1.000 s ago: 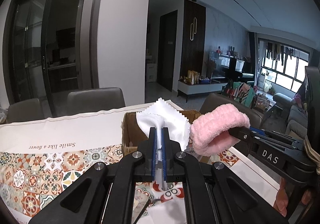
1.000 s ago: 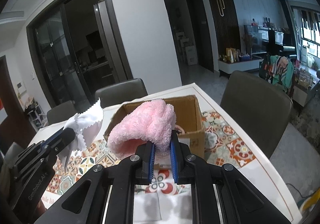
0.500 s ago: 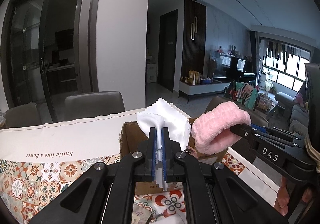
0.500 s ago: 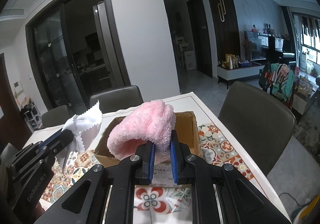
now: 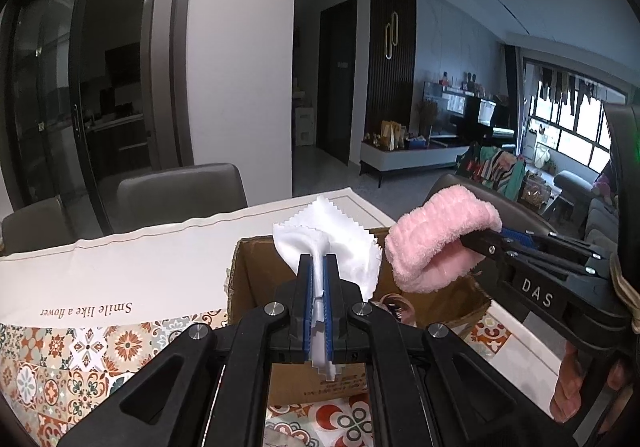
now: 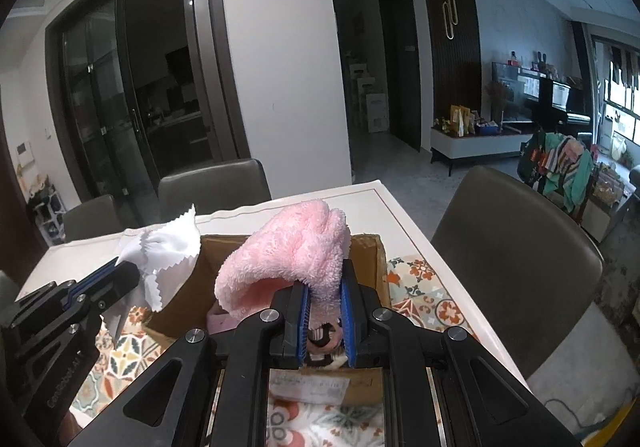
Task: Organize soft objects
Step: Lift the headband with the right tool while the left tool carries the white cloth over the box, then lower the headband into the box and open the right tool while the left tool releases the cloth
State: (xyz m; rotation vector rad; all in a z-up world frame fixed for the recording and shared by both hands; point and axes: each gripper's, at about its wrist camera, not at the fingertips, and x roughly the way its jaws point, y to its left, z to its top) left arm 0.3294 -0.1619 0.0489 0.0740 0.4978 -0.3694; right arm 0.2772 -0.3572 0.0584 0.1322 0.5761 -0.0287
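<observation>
Left gripper (image 5: 316,267) pinched tight on white cloth (image 5: 332,243), cloth sticking up above fingertips. Right gripper (image 6: 323,283) clamped on pink fluffy headband (image 6: 288,251). Open cardboard box (image 6: 378,267) just below and ahead of both, on patterned tablecloth (image 5: 80,351).

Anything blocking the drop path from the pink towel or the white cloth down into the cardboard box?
Nothing visible does. The pink towel, clamped in the right gripper, and the white cloth, clamped in the left gripper, both hang over the open cardboard box. Items already lie inside, but there is no lid.
</observation>
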